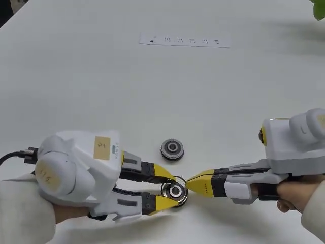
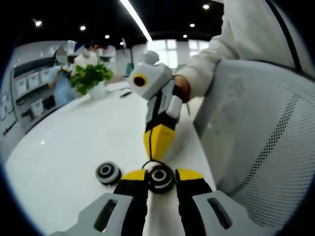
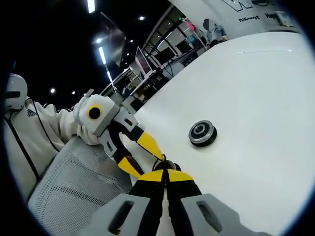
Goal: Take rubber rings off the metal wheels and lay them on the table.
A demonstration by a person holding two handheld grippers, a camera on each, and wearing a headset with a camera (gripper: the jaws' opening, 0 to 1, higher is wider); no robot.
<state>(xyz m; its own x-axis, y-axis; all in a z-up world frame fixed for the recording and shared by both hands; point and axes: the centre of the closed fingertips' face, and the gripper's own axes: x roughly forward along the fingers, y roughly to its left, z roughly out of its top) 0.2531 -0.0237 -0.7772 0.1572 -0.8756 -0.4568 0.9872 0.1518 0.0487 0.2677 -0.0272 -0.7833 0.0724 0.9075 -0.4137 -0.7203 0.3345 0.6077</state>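
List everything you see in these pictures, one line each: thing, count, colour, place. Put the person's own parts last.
table: one, white, under everything
loose wheel: one, silver and black, mid-table
held wheel: one, silver and black, between the left gripper's jaws
rubber ring: one, black, seemingly pulled partly off the held wheel
paper strip: one, white, far side of table
plant: one, green, far right corner
mesh chair: one, grey, beside table
left gripper: white, yellow tips, near left
right gripper: white, yellow tips, near right
sleeve: white, lower left
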